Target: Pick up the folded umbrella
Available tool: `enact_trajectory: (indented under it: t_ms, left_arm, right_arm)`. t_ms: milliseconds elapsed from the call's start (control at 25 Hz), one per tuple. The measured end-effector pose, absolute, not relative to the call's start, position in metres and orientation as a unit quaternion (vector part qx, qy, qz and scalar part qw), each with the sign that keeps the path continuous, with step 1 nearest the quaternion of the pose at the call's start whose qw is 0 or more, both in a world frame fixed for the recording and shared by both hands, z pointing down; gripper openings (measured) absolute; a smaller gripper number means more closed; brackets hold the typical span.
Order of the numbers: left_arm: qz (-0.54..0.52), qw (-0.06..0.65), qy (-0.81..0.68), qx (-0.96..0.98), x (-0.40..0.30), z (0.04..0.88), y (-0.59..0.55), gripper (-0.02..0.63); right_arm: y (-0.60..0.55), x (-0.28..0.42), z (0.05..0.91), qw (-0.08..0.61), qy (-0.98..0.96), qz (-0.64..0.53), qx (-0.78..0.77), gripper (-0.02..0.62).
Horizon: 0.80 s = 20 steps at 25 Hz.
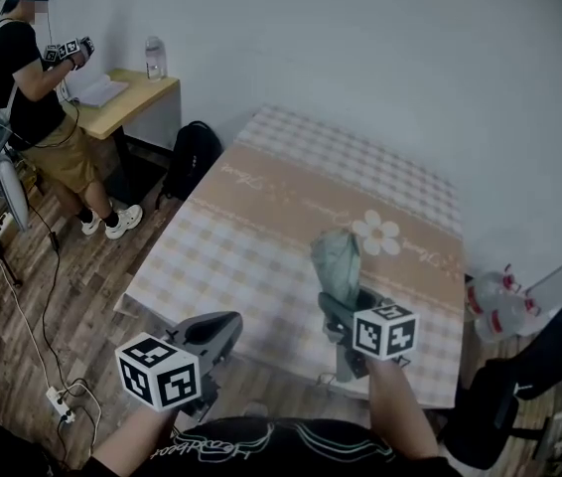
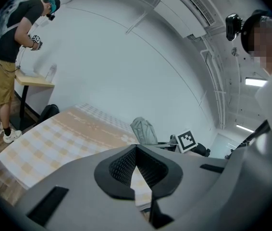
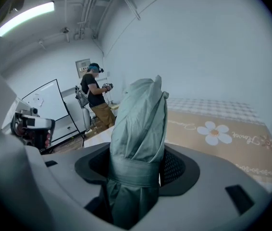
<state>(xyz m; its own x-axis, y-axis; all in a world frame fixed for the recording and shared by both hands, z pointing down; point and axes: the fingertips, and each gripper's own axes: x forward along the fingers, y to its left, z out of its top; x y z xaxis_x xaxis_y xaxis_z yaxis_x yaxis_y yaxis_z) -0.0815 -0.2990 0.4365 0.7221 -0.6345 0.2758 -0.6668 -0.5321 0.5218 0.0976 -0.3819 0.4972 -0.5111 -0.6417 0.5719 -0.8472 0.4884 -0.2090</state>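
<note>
The folded grey-green umbrella (image 1: 338, 256) stands upright above the near right part of the checked tablecloth (image 1: 261, 227). My right gripper (image 1: 346, 301) is shut on its lower end. In the right gripper view the umbrella (image 3: 138, 124) rises between the dark pads (image 3: 177, 167), a strap wrapped round it at jaw level, and the right gripper (image 3: 138, 165) clamps it there. My left gripper (image 1: 211, 334) hovers near the table's front edge, left of the umbrella and apart from it. Its jaws meet at the tips with nothing in them (image 2: 136, 150). From there the umbrella (image 2: 143, 129) shows ahead to the right.
A person (image 1: 38, 97) stands at the back left by a small wooden desk (image 1: 127, 97) with a bottle (image 1: 155, 58). A black backpack (image 1: 194, 157) leans by the table's far left corner. Water bottles (image 1: 494, 301) and a black chair (image 1: 529, 366) are on the right; a power strip (image 1: 63, 400) lies on the floor.
</note>
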Motion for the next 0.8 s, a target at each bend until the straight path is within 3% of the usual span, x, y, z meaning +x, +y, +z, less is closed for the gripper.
enact_trajectory:
  t_ms: [800]
  left_arm:
    - [-0.009,0.235,-0.411,0.881,-0.073,0.359,-0.259,-0.005]
  right_arm:
    - [-0.304,0.120,0.281,-0.012,-0.895,0.068,0.442,0.273]
